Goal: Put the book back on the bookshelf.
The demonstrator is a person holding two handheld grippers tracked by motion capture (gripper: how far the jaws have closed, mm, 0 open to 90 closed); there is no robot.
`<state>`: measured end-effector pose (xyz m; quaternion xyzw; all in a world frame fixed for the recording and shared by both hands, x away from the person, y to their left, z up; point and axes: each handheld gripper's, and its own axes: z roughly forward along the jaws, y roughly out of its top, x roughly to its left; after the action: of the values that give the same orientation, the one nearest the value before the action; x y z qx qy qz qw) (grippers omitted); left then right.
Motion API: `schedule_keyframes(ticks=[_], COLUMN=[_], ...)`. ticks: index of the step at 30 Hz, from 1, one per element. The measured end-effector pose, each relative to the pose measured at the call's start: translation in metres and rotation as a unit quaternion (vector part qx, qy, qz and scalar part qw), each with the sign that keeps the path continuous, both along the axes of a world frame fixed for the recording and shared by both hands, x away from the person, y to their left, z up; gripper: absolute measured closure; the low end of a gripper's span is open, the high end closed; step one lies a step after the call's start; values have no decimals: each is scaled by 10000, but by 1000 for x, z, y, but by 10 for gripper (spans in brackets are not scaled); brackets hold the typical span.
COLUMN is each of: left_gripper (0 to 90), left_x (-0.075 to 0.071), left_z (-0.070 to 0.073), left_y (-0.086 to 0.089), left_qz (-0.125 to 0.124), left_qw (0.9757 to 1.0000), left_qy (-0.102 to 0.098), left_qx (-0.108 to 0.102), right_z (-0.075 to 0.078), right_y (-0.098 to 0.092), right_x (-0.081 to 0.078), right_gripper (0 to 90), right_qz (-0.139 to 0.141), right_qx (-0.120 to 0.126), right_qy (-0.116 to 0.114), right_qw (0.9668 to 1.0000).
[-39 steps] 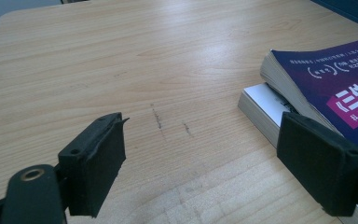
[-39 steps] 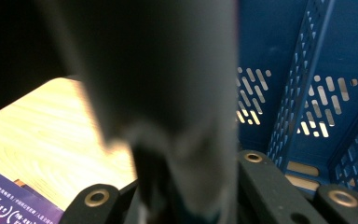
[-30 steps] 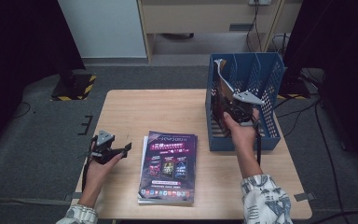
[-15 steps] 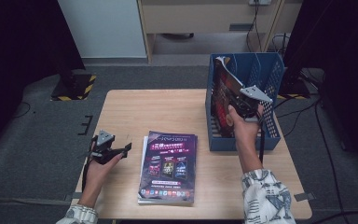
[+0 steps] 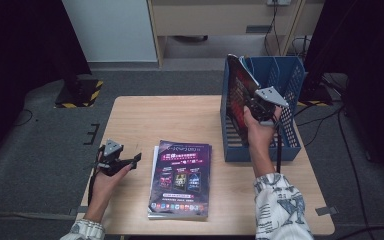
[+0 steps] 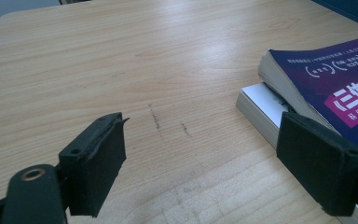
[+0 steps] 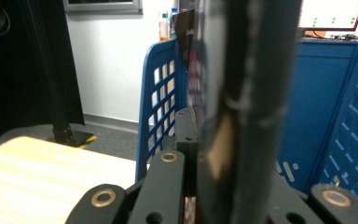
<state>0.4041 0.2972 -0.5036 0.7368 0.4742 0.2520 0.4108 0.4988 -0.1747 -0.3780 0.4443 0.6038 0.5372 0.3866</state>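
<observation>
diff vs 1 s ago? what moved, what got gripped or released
The right hand-held gripper finished closing on the dark magazine it holds upright in the blue crate; the magazine now stands a little higher against the crate's left wall. Unchanged: the left hand-held gripper rests open on the table, holding nothing, and the stack of magazines lies flat.

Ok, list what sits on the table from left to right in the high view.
left gripper → stack of books → dark book clamped upright in the right gripper → blue basket
</observation>
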Motion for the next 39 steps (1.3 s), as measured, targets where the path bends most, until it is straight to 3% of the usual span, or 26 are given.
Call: schedule_keyframes(ticks=[12,20,29,39], left_gripper=[150,150,150,150], left_x=[0,0,0,-1], left_z=[0,0,0,0], left_y=[0,-1,-1,-1], left_qz=[-5,-5,-3,0], left_qw=[10000,10000,10000,10000], left_qy=[-1,21,23,24], left_qx=[6,6,0,12], right_z=[-17,-20,-21,-22], right_y=[13,26,37,39], right_x=[-3,-7,-9,-11], right_gripper=[829,745,717,499], right_qz=[-9,170,294,307], right_qx=[-154,-316,-447,-503], right_qy=[286,284,341,373], right_qw=[9995,9990,9980,9976])
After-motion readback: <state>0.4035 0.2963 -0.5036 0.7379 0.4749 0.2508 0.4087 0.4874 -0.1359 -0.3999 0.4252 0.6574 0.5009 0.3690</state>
